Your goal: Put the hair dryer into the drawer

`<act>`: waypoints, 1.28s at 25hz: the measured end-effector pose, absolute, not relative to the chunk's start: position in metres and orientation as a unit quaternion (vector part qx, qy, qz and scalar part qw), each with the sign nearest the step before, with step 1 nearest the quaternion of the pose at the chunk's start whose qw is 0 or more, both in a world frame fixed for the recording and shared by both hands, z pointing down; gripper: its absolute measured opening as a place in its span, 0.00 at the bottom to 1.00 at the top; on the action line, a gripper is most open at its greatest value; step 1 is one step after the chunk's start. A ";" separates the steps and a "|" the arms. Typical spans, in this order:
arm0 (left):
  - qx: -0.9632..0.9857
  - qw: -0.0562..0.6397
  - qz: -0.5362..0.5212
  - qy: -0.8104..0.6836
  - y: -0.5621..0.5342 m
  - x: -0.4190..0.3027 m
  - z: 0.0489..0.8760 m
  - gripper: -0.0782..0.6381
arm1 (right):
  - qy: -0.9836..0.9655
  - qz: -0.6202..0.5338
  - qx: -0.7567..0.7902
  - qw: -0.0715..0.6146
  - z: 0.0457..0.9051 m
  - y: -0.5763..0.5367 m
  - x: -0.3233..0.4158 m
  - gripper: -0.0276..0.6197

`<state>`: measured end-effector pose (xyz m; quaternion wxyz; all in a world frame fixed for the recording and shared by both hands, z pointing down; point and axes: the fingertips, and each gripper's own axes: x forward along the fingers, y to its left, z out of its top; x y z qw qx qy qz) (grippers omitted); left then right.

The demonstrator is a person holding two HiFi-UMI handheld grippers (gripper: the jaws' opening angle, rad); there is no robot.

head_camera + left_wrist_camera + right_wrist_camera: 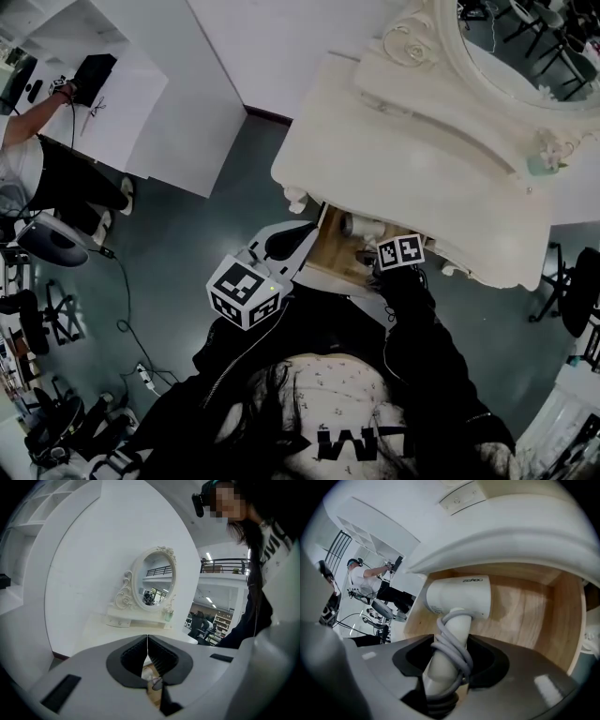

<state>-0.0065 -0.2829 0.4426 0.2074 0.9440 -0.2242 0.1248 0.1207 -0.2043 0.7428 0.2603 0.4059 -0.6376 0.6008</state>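
Observation:
The white hair dryer (459, 597) has its grey cord wound round the handle. My right gripper (451, 654) is shut on that wrapped handle. The dryer's body hangs just inside the open wooden drawer (534, 611), under the vanity table's edge. In the head view the drawer (328, 255) is pulled out below the tabletop, with the dryer (361, 225) in it and my right gripper (382, 247) over it. My left gripper (291, 242) hovers at the drawer's left corner. Its jaws meet with nothing between them (147, 644).
The cream vanity table (422, 141) carries an oval mirror (525, 37) at the back. A person (23, 131) works at a white desk at the far left, next to an office chair (52, 239). Cables (131, 337) lie on the floor. A black chair (581, 291) stands at the right.

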 end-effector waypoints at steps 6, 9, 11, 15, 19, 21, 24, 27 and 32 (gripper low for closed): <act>0.943 0.210 0.126 -0.227 -0.295 -0.017 0.445 0.11 | -0.641 0.587 0.422 0.257 0.755 -0.212 0.119 0.40; 0.943 0.210 0.130 -0.222 -0.295 -0.018 0.447 0.11 | -0.650 0.567 0.434 0.259 0.761 -0.214 0.120 0.40; 0.943 0.209 0.134 -0.220 -0.295 -0.020 0.449 0.11 | -0.655 0.554 0.444 0.260 0.764 -0.217 0.121 0.40; 0.944 0.207 0.139 -0.217 -0.295 -0.025 0.449 0.11 | -0.656 0.526 0.468 0.272 0.771 -0.223 0.127 0.40; 0.943 0.205 0.142 -0.221 -0.297 -0.031 0.449 0.11 | -0.655 0.493 0.483 0.306 0.779 -0.226 0.136 0.40; 0.942 0.204 0.144 -0.224 -0.296 -0.034 0.450 0.11 | -0.656 0.488 0.483 0.314 0.784 -0.225 0.139 0.40; 0.940 0.203 0.147 -0.230 -0.297 -0.044 0.451 0.11 | -0.652 0.493 0.481 0.316 0.790 -0.224 0.139 0.40; 0.939 0.202 0.148 -0.234 -0.301 -0.054 0.451 0.11 | -0.643 0.497 0.482 0.326 0.796 -0.223 0.137 0.40; 0.939 0.201 0.150 -0.234 -0.301 -0.059 0.453 0.11 | -0.639 0.505 0.483 0.322 0.796 -0.222 0.135 0.43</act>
